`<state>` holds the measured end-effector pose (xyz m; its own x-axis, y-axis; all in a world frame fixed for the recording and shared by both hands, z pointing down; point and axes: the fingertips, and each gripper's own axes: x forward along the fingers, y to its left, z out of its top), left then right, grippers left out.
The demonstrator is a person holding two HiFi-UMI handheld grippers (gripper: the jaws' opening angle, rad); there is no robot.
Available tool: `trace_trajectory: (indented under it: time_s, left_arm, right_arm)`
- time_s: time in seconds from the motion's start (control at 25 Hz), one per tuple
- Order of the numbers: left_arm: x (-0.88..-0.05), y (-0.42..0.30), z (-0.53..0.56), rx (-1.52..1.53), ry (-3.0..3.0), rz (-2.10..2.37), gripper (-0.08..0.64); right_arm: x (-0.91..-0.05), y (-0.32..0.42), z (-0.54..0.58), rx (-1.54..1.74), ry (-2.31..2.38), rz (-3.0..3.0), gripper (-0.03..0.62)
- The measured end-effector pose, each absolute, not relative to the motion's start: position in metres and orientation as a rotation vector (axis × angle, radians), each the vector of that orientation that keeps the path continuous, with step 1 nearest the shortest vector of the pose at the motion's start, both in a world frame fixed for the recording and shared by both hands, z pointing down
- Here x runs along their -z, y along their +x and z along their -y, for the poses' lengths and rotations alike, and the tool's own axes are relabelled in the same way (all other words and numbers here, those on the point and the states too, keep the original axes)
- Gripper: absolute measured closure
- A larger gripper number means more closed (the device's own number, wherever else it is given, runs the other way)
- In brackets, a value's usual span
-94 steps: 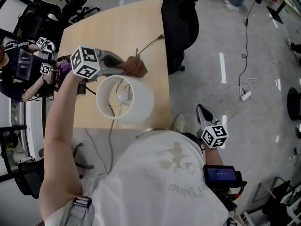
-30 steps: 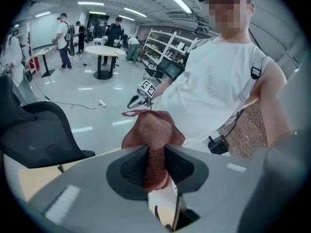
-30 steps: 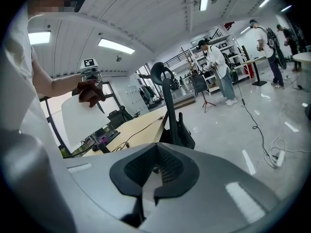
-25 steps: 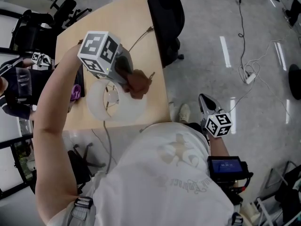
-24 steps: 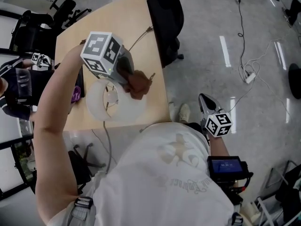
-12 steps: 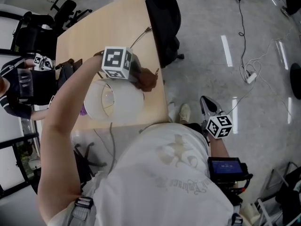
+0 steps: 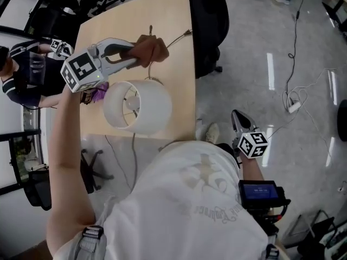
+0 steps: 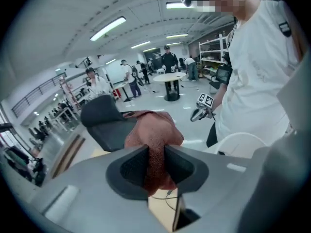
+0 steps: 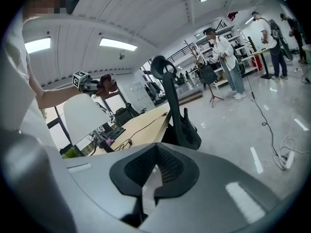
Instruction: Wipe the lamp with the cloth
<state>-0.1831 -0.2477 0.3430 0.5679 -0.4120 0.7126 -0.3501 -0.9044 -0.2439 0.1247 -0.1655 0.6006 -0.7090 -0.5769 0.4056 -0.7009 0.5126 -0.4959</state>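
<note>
The lamp's white shade [image 7: 138, 106] stands on the wooden table [image 7: 173, 85], its open top facing me. My left gripper [image 7: 135, 52] hovers just beyond the shade's far rim, shut on a bunched brown cloth [image 7: 150, 47]. In the left gripper view the cloth [image 8: 154, 135] is pinched between the two dark pads and bulges out past them, with the shade [image 8: 243, 142] at lower right. My right gripper [image 7: 235, 115] hangs beside my hip over the floor, away from the table. Its jaws [image 9: 154, 176] meet with nothing between them. That view shows the shade [image 9: 82, 115] at far left.
A black office chair [image 7: 209, 26] stands at the table's right edge. A thin cable [image 7: 179, 37] runs across the tabletop and a purple object [image 7: 98, 93] lies left of the shade. Another person [image 7: 24, 75] sits at far left. Cords and a power strip [image 7: 293, 106] lie on the floor.
My left gripper, still holding the cloth, has swung from the shade's right rim to beyond its far rim and turned to point rightwards. The right gripper has stayed put.
</note>
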Motion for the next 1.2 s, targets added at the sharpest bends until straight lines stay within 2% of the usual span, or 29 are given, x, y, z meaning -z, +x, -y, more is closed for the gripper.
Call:
trace_trajectory:
  time_s: [0.2,0.32,0.44,0.76,0.88,1.2]
  left_arm:
    - [-0.291,-0.217,0.233,1.095,-2.613,-1.078,0.463]
    - [-0.249,-0.214,0.199,0.912,-2.611,-1.322,0.463]
    - [-0.231,-0.196,0.168,0.877,-2.574,-1.482,0.463]
    - [-0.268,-0.081,0.115,0.823,-2.822,-1.812,0.463]
    - [-0.279,-0.075,0.110,0.630,-2.804,-2.060,0.463]
    - [-0.325,-0.082,0.122,0.445,-2.476,-2.424,0.463]
  right_arm:
    - [-0.603,0.121,0.187,-0.942,0.946,2.598,0.578]
    - [-0.600,0.106,0.192,-0.916,0.866,2.616,0.578]
    - [-0.605,0.085,0.193,-0.904,0.804,2.621,0.578]
    - [-0.604,0.043,0.197,-0.815,0.624,2.641,0.578]
    - [-0.598,0.033,0.190,-0.798,0.577,2.649,0.578]
    - [-0.598,0.032,0.180,-0.752,0.521,2.637,0.578]
